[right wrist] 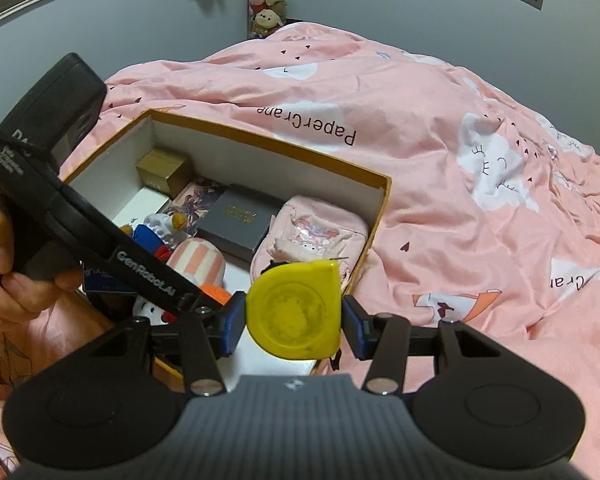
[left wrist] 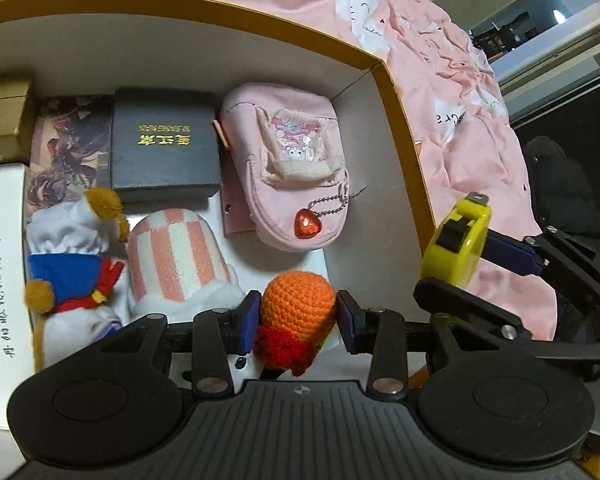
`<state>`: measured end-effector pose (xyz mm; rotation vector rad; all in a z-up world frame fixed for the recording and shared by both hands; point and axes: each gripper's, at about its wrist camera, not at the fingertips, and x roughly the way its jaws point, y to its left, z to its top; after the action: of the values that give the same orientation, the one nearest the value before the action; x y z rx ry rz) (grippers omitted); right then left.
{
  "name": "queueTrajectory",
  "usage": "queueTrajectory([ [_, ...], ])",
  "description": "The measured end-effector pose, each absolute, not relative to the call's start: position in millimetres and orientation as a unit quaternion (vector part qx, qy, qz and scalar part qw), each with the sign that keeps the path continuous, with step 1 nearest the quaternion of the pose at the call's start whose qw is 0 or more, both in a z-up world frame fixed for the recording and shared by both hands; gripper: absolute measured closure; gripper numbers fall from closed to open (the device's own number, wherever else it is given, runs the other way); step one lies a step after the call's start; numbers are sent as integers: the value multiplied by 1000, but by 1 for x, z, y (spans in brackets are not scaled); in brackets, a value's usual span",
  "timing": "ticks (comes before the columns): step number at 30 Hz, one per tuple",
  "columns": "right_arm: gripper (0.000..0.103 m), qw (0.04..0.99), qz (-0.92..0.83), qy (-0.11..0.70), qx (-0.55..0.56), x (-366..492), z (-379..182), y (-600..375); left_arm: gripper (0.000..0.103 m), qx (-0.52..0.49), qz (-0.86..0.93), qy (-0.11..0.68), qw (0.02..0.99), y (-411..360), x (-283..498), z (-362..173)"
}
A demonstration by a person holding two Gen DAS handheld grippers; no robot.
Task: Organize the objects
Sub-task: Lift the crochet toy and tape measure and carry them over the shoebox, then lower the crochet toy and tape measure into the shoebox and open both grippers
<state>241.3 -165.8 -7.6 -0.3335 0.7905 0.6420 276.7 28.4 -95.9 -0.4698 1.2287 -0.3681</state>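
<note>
Orange crochet toy point(left wrist: 298, 312) pinched between left claw point(left wrist: 298, 318) pads above box point(left wrist: 404, 120).

Left gripper point(left wrist: 296, 316), pitched steeply downward, jaws part-closed, both blue pads pressing the flanks of the crocheted toy point(left wrist: 298, 312). Right gripper point(right wrist: 294, 318), at its 3 o'clock and likewise pitched down, jaws clamped on the yellow tape measure point(right wrist: 294, 312). The person's hand point(right wrist: 8, 264) wraps the left gripper's handle.

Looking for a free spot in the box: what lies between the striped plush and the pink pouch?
Bare white box floor separates the striped plush from the pink pouch, shown in the left wrist view.
</note>
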Motion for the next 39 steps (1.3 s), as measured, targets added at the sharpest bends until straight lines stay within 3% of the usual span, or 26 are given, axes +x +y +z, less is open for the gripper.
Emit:
queueTrajectory([
  [11,51,871,296,370,-126,250,6,-180,57,-217,-203,593,748,-7,296,-115],
  [20,51,872,292,372,-128,251,6,-184,38,-213,-209,591,749,-3,290,-109],
  [30,51,842,337,387,-168,251,3,-156,53,-260,-192,526,786,62,264,-84],
  [38,51,762,334,490,-261,285,-33,-109,64,-253,-169,534,789,65,265,-94],
  [39,51,751,334,496,-279,287,-38,-104,70,-250,-166,533,791,67,262,-94],
])
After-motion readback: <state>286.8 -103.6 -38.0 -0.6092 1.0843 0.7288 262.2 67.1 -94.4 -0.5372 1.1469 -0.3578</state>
